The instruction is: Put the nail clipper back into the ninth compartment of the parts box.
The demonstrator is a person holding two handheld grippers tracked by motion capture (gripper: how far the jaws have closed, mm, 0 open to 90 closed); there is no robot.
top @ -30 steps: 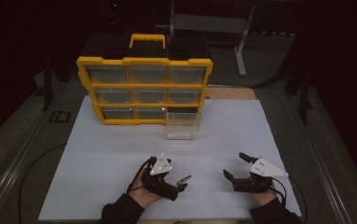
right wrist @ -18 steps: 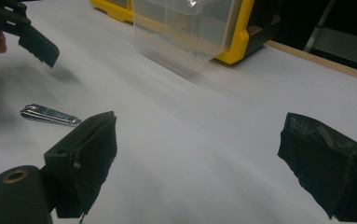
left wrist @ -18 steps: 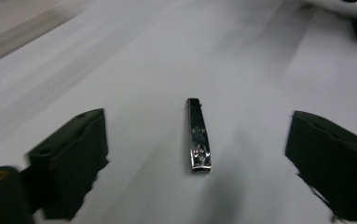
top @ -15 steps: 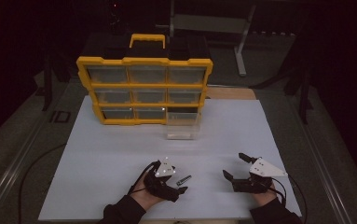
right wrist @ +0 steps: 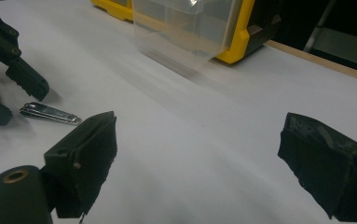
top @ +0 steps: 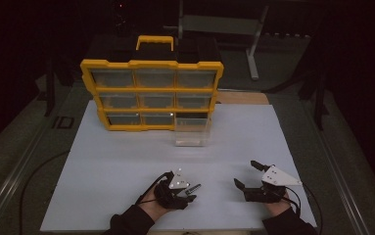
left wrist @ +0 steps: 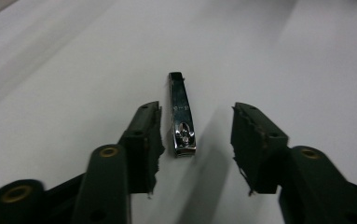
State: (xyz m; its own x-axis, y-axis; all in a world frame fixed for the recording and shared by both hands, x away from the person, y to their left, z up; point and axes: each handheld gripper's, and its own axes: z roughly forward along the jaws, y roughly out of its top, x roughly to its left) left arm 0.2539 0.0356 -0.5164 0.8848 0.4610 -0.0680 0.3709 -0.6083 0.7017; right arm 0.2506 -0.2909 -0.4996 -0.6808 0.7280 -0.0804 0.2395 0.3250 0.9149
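A small metal nail clipper (left wrist: 181,114) lies flat on the white sheet (top: 126,161), pointing away between the jaws of my left gripper (left wrist: 195,112). The jaws have just been closing around it. The left pad (left wrist: 144,140) stands very near it, the right pad (left wrist: 253,144) is still well apart, and neither presses on it. In the high view the left gripper (top: 189,191) sits at the near middle with the clipper (top: 193,187) at its tips. My right gripper (top: 246,174) rests to its right, open wide (right wrist: 199,122), with only bare sheet between its pads.
A yellow organizer (top: 151,93) with clear drawers stands at the sheet's far side. One clear drawer (top: 191,129) is pulled out at its lower right corner. The right gripper view shows that drawer (right wrist: 190,28), the clipper (right wrist: 50,113) and the left gripper (right wrist: 15,100).
The left gripper's jaws have narrowed around the nail clipper, and the hand has shifted slightly. The right gripper and the clipper have stayed where they were.
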